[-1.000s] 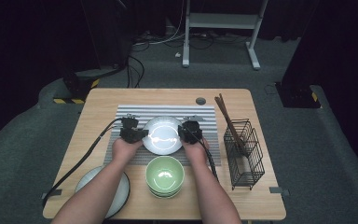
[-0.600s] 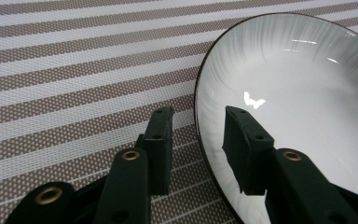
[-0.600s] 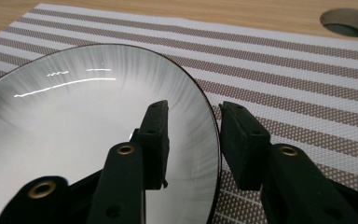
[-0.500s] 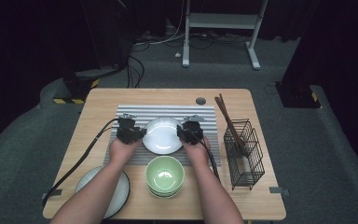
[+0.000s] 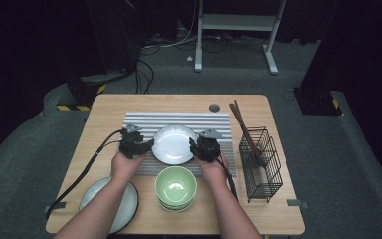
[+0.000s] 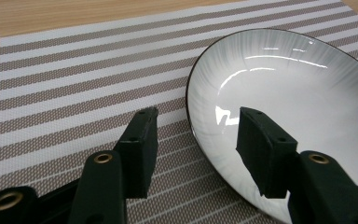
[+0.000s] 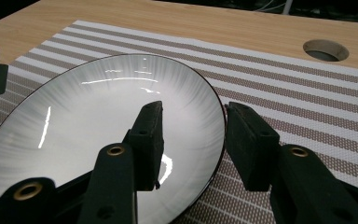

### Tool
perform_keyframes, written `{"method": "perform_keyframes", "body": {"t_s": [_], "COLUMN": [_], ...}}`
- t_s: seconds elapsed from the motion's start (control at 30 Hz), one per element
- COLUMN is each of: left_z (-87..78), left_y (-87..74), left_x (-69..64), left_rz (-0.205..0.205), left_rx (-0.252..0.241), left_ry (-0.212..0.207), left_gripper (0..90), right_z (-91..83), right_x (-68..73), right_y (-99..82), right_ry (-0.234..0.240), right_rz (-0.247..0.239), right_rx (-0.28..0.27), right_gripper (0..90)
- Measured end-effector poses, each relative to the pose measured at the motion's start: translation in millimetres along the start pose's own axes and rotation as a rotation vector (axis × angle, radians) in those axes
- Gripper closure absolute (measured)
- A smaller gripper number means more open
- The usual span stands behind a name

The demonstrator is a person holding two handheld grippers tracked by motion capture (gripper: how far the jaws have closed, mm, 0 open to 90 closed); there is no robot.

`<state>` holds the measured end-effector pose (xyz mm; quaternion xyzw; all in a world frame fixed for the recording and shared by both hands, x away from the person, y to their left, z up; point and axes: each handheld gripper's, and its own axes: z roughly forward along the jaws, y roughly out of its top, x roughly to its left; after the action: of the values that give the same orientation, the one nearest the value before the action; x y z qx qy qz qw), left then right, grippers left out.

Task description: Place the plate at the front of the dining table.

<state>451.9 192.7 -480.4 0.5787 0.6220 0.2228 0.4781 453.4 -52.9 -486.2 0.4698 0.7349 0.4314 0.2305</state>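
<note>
Right now we have both grippers at the white plate [image 5: 173, 144], which rests on the striped placemat [image 5: 179, 121] in the middle of the wooden table [image 5: 109, 107]. Our left gripper [image 5: 146, 146] sits at the plate's left edge, and in the left gripper view its jaws stand apart and straddle the dark rim of the plate [image 6: 279, 93]: one jaw is over the placemat [image 6: 74, 84], the other over the glossy inside of the plate. We cannot tell whether either jaw touches the rim. Our right gripper [image 5: 195, 148] is at the plate's right edge, and the right gripper view shows the same arrangement mirrored, jaws apart, one above the plate [image 7: 88, 116] and one above the placemat [image 7: 298, 93], with the rim running between them. At the left edge of that view we also see a dark piece of the other gripper, on the far side of the plate. Nearer to us on the table, just in front of the plate, stands a stack of green bowls [image 5: 175, 187], and a grey plate [image 5: 128, 204] lies at the near left, partly under our left forearm. At the right side a black wire rack [image 5: 259, 164] holds brown chopsticks [image 5: 242, 125] that lean towards the table's back. A round hole [image 5: 214, 107] is set in the tabletop behind the placemat.
</note>
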Motion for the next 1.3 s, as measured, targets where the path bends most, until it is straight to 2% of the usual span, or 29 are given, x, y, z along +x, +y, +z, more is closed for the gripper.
{"method": "perform_keyframes", "body": {"t_s": [0.27, 0.4, 0.5, 0.7, 0.8, 1.03, 1.2, 1.3], "left_z": [-21.6, -30.5, -37.2, -49.9, -57.0, -68.3, -73.9, -75.6], "left_y": [-6.8, -10.8, -11.5, -10.4, -10.2, -14.1, -18.4, -20.8], "left_x": [1.0, -0.9, -4.2, -5.0, -6.4, -10.3, -10.2, -11.9], "left_rz": [0.025, 0.057, 0.058, 0.071, 0.071, 0.081, 0.111, 0.109], "left_rx": [-0.003, 0.005, -0.005, -0.005, -0.01, -0.005, 0.019, 0.017], "left_ry": [-0.013, -0.022, -0.042, -0.05, -0.061, -0.083, -0.085, -0.086], "left_gripper": [47.4, 45.3, 44.8, 43.5, 43.0, 42.9, 42.3, 41.9], "right_z": [-22.3, -32.7, -38.9, -51.7, -58.0, -68.7, -77.1, -83.1], "right_x": [6.2, 9.5, 12.3, 14.7, 15.2, 13.4, 10.9, 9.1], "right_y": [-7.4, -8.0, -10.3, -14.5, -19.4, -37.4, -51.9, -59.8], "right_ry": [0.001, -0.003, -0.006, -0.013, -0.018, -0.022, -0.032, -0.036], "right_rz": [-0.053, -0.063, -0.078, -0.095, -0.109, -0.13, -0.138, -0.142], "right_rx": [-0.039, -0.058, -0.064, -0.074, -0.069, -0.017, 0.013, 0.02], "right_gripper": [54.8, 54.8, 54.9, 55.4, 55.4, 51.4, 49.6, 48.7]}}
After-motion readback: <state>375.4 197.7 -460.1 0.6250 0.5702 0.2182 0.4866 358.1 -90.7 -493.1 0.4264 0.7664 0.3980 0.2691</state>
